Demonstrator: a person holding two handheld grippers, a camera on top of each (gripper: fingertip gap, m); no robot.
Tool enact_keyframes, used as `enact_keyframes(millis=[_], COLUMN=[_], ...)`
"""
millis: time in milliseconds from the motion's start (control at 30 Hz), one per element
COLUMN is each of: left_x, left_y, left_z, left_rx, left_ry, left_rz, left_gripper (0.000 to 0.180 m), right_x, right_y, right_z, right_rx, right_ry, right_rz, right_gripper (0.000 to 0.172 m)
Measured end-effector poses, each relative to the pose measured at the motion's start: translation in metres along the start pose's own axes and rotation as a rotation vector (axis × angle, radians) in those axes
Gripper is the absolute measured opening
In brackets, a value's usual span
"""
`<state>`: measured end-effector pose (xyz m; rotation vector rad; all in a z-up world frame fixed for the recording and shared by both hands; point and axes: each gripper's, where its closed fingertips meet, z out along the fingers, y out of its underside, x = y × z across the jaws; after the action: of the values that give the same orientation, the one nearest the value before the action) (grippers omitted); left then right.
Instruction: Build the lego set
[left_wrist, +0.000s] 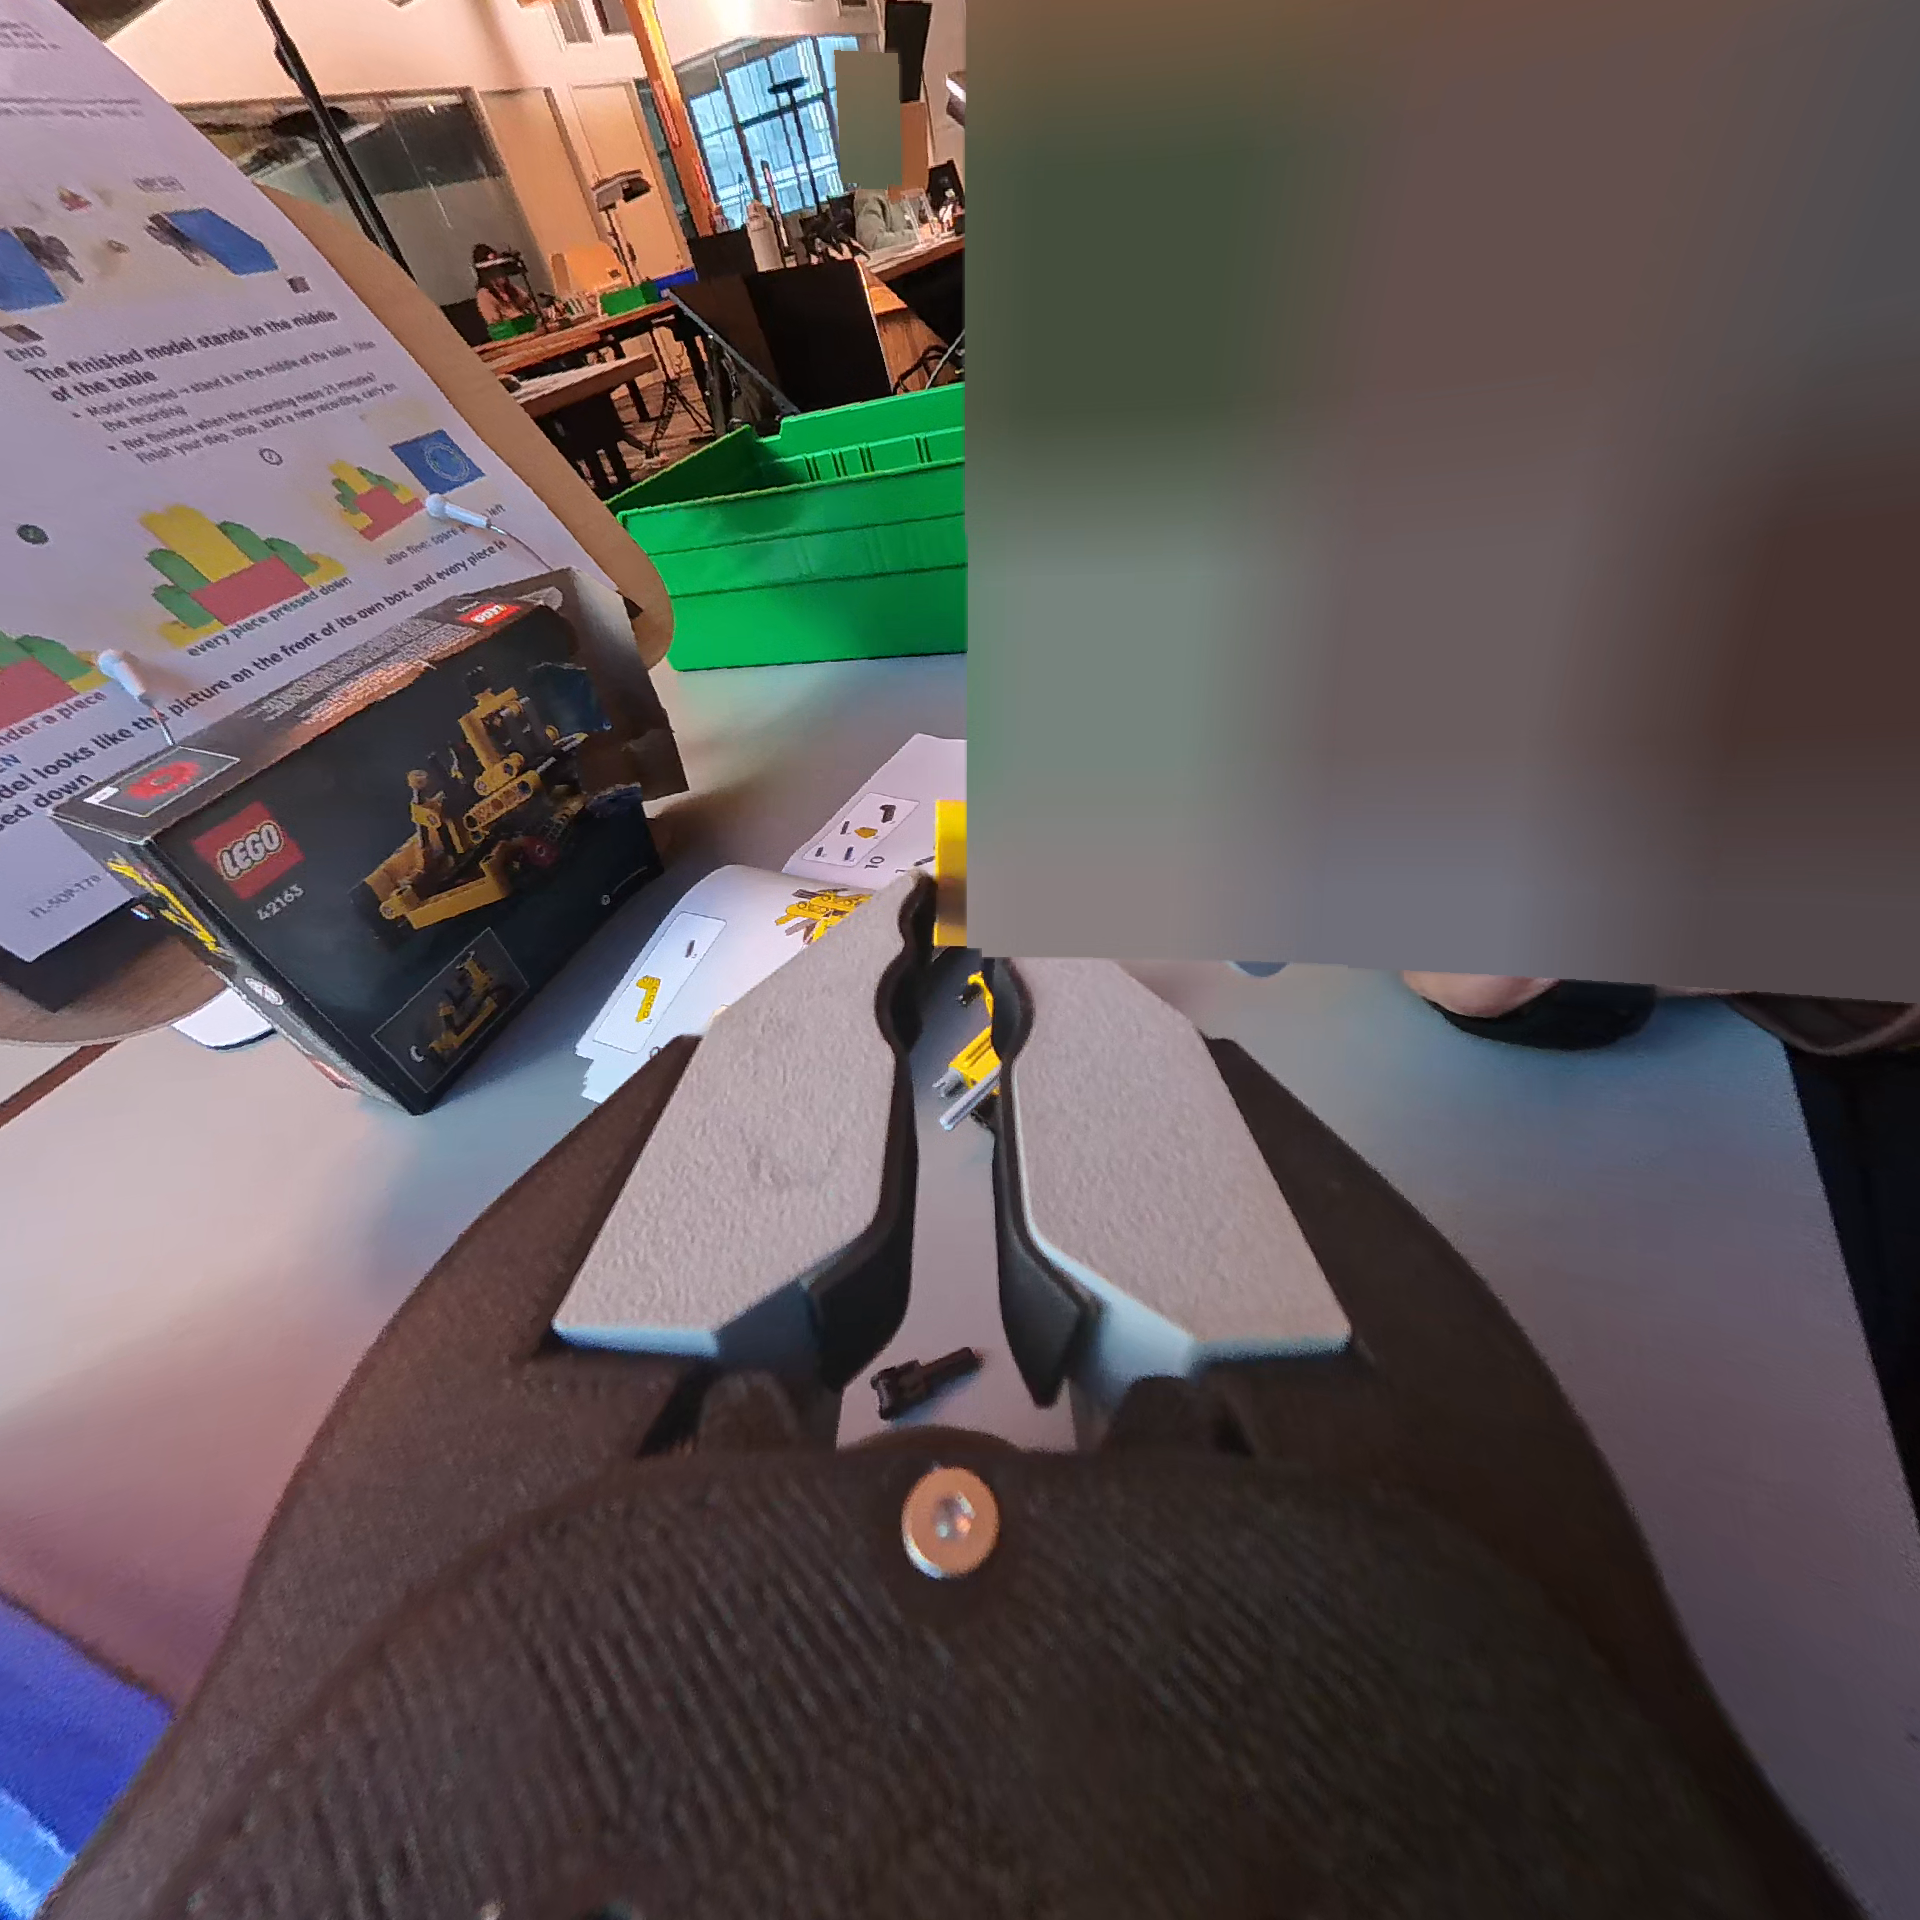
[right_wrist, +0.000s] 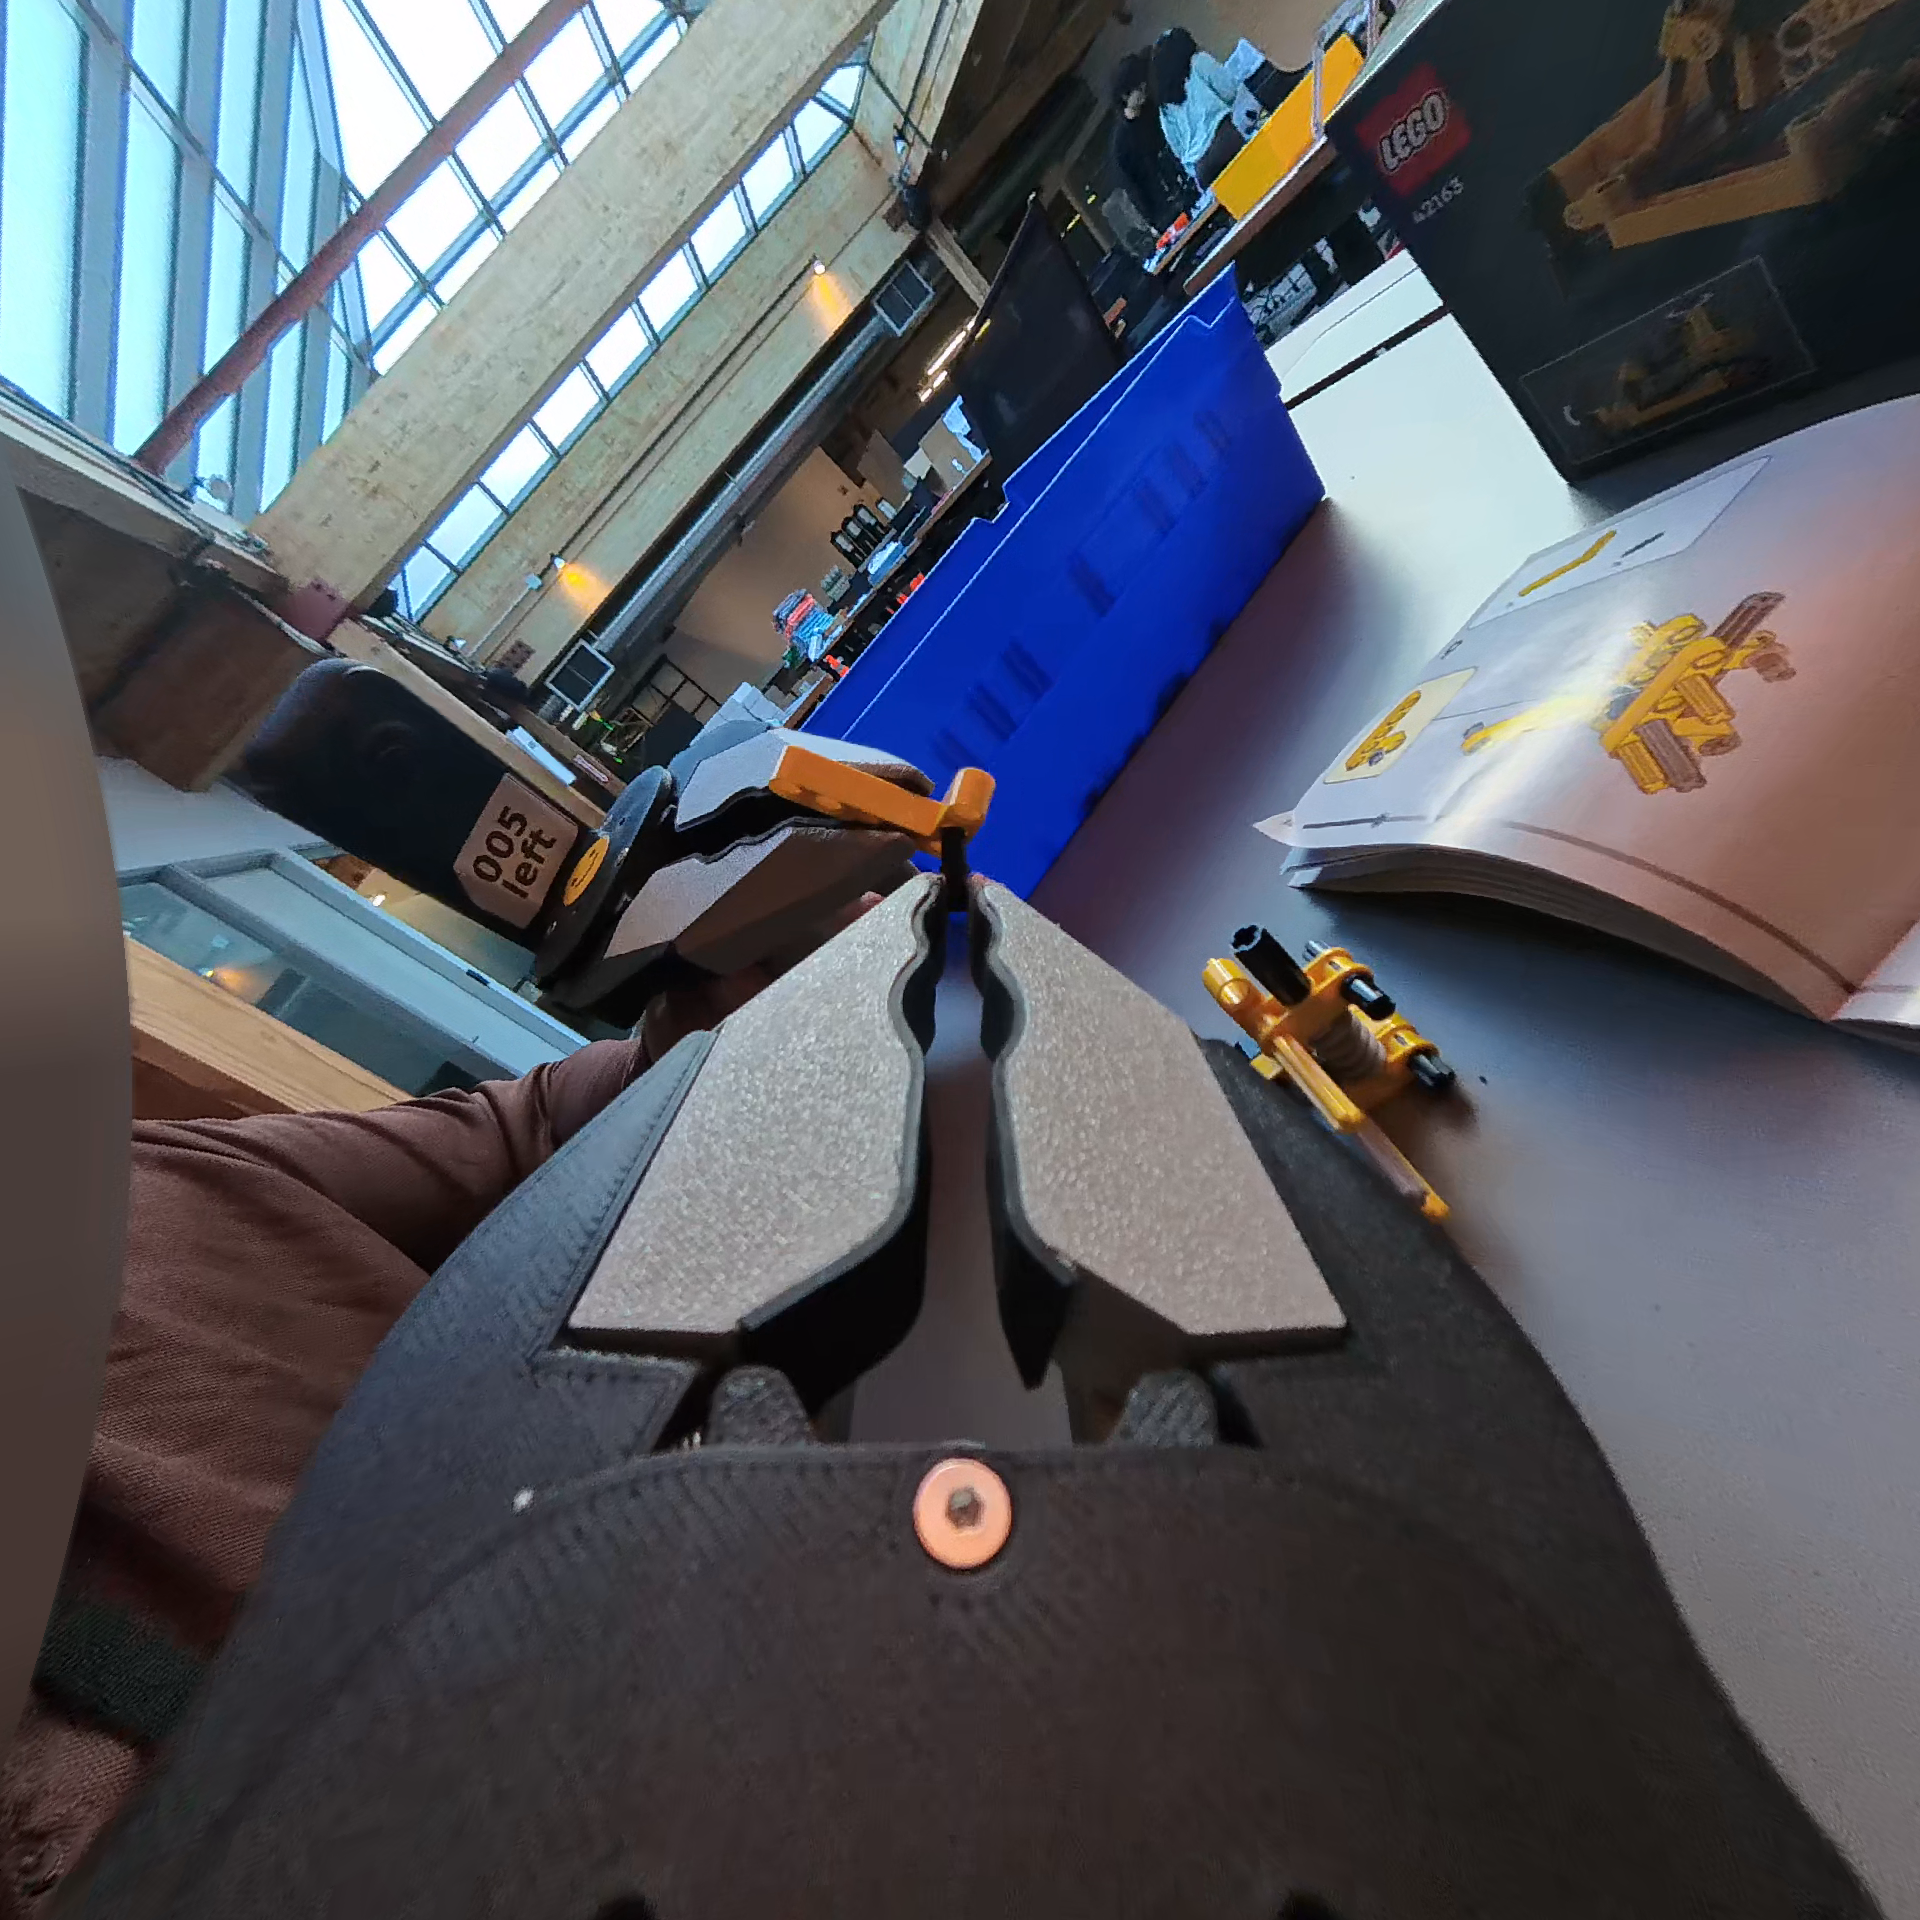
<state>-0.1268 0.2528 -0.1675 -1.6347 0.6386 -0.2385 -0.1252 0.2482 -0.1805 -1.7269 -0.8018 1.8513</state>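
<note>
In the right wrist view my left gripper (right_wrist: 831, 808) is shut on a yellow angled beam (right_wrist: 883, 795) and holds it above the table. The beam's edge also shows in the left wrist view (left_wrist: 948, 862), at my left gripper's (left_wrist: 940, 930) tips; a blurred patch hides the rest. My right gripper (right_wrist: 954, 891) is shut on a short black pin (right_wrist: 954, 857), whose upper end meets the bent end of the beam. A small yellow sub-assembly (right_wrist: 1330, 1029) lies on the table to the right of my right gripper. It also shows between the left fingers (left_wrist: 977, 1060).
An open instruction booklet (right_wrist: 1621, 748) (left_wrist: 717, 945) lies on the grey table (left_wrist: 260, 1247). The dark set box (left_wrist: 395, 831) (right_wrist: 1662, 208) stands behind it. There is a green bin (left_wrist: 810, 540), a blue bin (right_wrist: 1091, 623), and a loose black pin (left_wrist: 920, 1377). A person's sleeve (right_wrist: 312, 1195) is at left.
</note>
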Motion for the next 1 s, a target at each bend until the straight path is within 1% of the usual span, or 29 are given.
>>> enact_keyframes(millis=[33, 267, 733, 1000], left_x=[-0.0001, 0.0001, 0.0006, 0.0047], left_y=[0.0003, 0.0031, 0.0031, 0.0021], left_z=[0.0001, 0.001, -0.0004, -0.0026], left_rx=[-0.002, -0.019, -0.027, -0.036], left_ry=[-0.004, -0.01, -0.006, 0.021], left_rz=[0.006, 0.001, -0.006, 0.042], left_gripper=[0.006, 0.006, 0.006, 0.006], right_x=[0.0002, 0.0022, 0.0023, -0.0016], right_y=[-0.0001, 0.0037, 0.0052, 0.0057], right_z=[0.0, 0.0033, 0.0044, 0.0029], right_rx=[0.001, -0.031, -0.037, -0.038], right_ry=[0.002, 0.001, 0.009, 0.004], right_rz=[0.0, 0.018, 0.005, -0.029], right_gripper=[0.0, 0.0, 0.0, 0.0])
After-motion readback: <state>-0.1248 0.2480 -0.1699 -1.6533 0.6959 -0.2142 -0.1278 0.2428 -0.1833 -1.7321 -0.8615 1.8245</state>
